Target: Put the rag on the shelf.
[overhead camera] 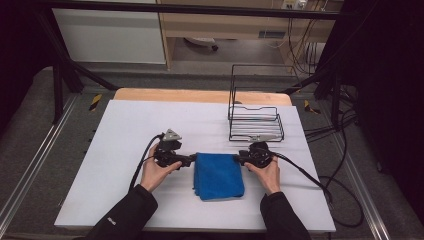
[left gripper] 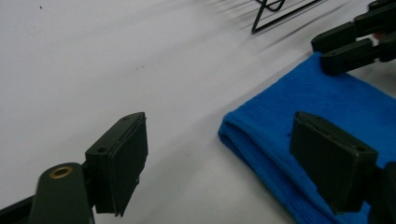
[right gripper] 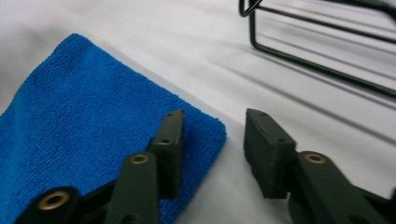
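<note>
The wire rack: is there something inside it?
The wire rack looks empty; through its bars only the white table shows. Its near edge is partly covered by the right gripper.

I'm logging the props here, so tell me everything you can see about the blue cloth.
The blue cloth is a folded towel of fuzzy, microfibre-looking fabric, lying flat on the white table in front of the wire rack. Its layered fold shows at one edge. The left gripper and right gripper, both open, sit at its far corners.

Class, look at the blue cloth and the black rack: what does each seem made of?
Blue cloth: looks like microfibre or terry, matte, with a fine looped nap and soft folded edges. Black rack: thin rods, probably coated metal wire, with a smooth, slightly glossy finish.
</note>
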{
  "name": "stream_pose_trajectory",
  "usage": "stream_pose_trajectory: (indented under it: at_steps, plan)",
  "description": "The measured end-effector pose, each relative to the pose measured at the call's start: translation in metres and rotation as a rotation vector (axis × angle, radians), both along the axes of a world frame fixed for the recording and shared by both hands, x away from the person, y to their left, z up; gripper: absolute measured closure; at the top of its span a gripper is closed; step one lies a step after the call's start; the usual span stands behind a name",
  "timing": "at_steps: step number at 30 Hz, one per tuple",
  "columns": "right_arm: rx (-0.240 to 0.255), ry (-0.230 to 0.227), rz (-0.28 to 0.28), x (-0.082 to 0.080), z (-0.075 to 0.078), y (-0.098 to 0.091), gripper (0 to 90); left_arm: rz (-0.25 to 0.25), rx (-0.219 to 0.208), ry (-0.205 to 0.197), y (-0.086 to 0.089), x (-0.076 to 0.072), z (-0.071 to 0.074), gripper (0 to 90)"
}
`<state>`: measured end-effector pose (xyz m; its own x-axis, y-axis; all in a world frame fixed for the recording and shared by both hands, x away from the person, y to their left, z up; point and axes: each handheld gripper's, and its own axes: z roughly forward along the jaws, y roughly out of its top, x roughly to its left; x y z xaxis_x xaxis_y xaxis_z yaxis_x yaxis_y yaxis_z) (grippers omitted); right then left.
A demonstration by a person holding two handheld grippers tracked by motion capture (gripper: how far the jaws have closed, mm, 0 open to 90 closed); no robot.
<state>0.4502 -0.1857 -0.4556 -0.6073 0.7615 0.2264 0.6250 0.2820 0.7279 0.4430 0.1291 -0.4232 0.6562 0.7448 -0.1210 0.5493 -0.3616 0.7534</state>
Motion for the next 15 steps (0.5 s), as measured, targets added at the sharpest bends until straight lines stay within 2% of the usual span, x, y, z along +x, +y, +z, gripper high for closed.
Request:
stream_pose_trajectory:
  at_steps: [2, 5, 6, 10, 12, 15]
  plan:
    - [0.007, 0.0, 0.0, 0.0, -0.001, 0.002, 65.5, -0.004, 0.019, 0.011, -0.007, 0.005, -0.003, 22.2]
    - [0.01, 0.005, 0.001, 0.0, -0.002, 0.002, 70.1, -0.006, 0.018, 0.013, -0.015, 0.008, -0.007, 26.5]
    - [0.012, 0.009, 0.001, -0.001, -0.002, 0.002, 72.5, -0.003, 0.028, 0.011, -0.017, 0.009, -0.009, 31.3]
    - [0.009, 0.015, 0.007, -0.001, -0.002, 0.002, 78.7, -0.007, 0.064, 0.027, -0.024, 0.013, -0.014, 36.6]
    - [0.014, 0.023, 0.008, -0.001, -0.002, 0.002, 80.6, -0.006, 0.062, 0.026, -0.025, 0.014, -0.016, 41.2]
    - [0.019, 0.032, 0.011, -0.001, -0.002, 0.002, 82.4, -0.012, 0.051, 0.047, -0.028, 0.016, -0.017, 47.7]
